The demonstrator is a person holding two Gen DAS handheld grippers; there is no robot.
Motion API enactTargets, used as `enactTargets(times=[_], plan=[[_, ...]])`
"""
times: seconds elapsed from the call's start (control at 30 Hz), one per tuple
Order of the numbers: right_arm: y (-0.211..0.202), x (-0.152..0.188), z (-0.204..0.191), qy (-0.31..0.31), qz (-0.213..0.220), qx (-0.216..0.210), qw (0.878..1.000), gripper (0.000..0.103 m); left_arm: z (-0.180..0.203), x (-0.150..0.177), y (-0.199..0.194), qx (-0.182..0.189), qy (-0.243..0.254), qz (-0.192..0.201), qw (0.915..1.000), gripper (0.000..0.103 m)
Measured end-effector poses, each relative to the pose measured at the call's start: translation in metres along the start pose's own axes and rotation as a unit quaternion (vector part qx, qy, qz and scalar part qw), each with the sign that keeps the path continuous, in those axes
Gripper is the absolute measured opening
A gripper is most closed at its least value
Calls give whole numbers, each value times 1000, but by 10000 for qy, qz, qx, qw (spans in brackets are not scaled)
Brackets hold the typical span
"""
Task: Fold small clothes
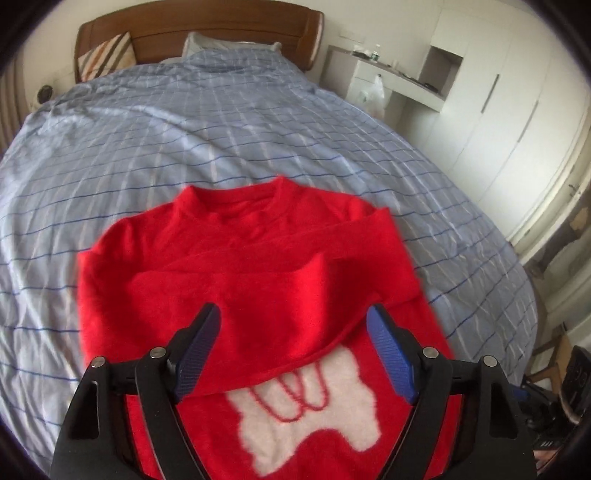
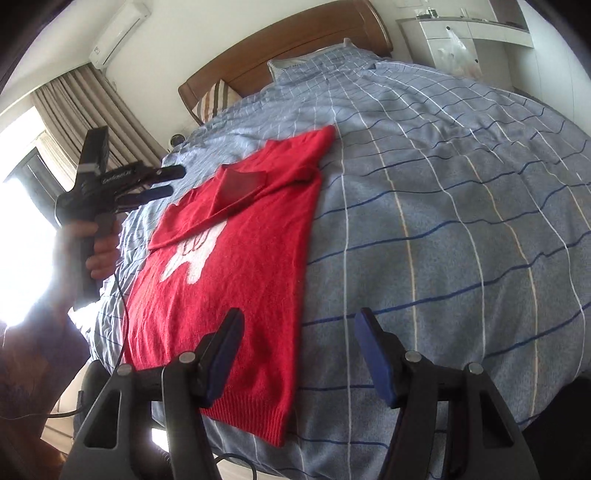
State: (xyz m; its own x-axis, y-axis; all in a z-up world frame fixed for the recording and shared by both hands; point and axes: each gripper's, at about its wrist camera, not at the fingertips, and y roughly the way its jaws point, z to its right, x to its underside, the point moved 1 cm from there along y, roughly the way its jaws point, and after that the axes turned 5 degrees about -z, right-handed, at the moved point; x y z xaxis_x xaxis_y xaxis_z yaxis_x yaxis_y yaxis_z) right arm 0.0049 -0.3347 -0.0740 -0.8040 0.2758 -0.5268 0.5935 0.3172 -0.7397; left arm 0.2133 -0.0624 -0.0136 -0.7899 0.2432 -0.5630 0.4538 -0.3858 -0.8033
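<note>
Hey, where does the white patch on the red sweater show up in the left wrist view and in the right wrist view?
Left wrist view: the white patch sits low and centre, between the left gripper fingers, partly under a folded sleeve.
Right wrist view: the white patch lies left of centre, mid-height on the red sweater.
Shared landmark: the wooden headboard at the bed's far end.

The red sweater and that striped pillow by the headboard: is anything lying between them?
No. In the left wrist view, only bare blue checked bedspread stretches from the red sweater to the striped pillow.
</note>
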Motion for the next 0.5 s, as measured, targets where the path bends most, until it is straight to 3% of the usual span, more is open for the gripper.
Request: enactTargets(times=[0.1,0.23,0.3,0.33,0.37,0.5], plan=[[9,-23,-8,-105,-106,-82,9999,62,-73,5,-5,-584,-766,-54,9953,90],[42,-85,-36,2,-446,-827,9956,62,-141,19,9,-823,-1611,-250,9832,87],[74,-119,-46,303,-779,-1296,9880,62,-149,26,23,-814,-1652,-371,9822,84],[93,-134,-47,541,-957,-1417,9838,58,-148,29,30,-837,-1628,-456,9820,83],[112,-144,-46,815,-1154,-1501,9785,47,-148,32,35,-882,-1609,-525,9816,83],[170,-154,-43,1796,-1717,-1599,9554,39,-147,43,41,-957,-1619,-451,9811,83]])
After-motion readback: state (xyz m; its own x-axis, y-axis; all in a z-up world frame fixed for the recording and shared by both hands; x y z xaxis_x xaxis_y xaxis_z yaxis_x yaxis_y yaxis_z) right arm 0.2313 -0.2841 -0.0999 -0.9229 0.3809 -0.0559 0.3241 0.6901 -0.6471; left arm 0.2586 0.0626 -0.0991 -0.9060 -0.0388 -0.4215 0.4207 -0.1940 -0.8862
